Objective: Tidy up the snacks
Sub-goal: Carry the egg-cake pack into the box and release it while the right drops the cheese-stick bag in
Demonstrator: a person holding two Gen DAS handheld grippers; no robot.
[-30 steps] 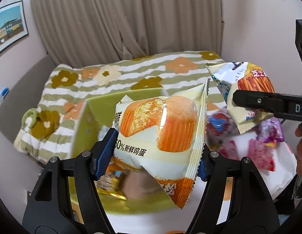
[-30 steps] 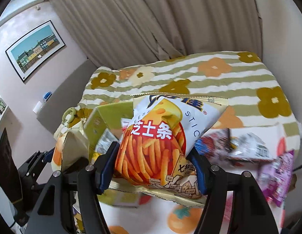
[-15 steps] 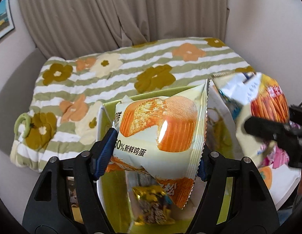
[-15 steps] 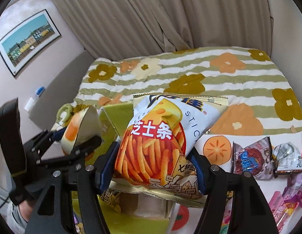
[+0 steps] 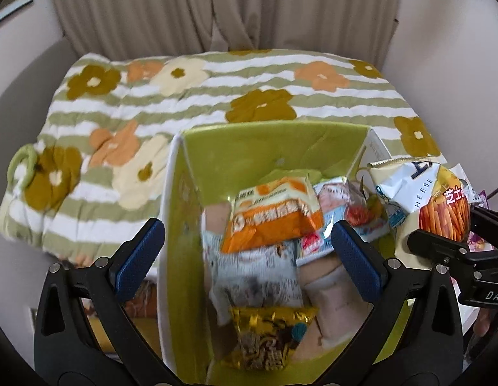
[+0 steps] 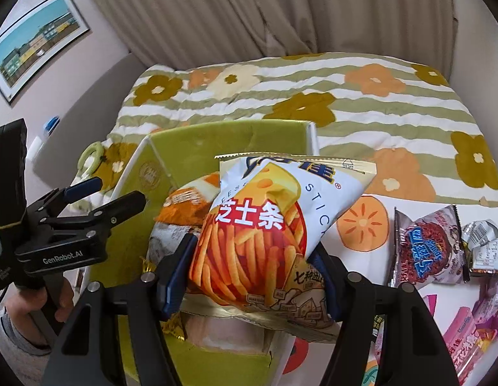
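Left wrist: left hand-held gripper (image 5: 247,257) opening, cake packet (image 5: 274,215) dropped into box (image 5: 268,143) (right hand-held gripper (image 6: 253,278) clenches chips (image 6: 268,231)).

The cheese stick bag (image 6: 274,225) is glossy plastic film, and the gold packet (image 5: 268,337) looks like crinkled foil. The green box (image 5: 274,148) appears to be smooth matt card. The quilt (image 5: 184,96) is soft stitched cloth; the curtain (image 6: 249,9) is matt fabric.
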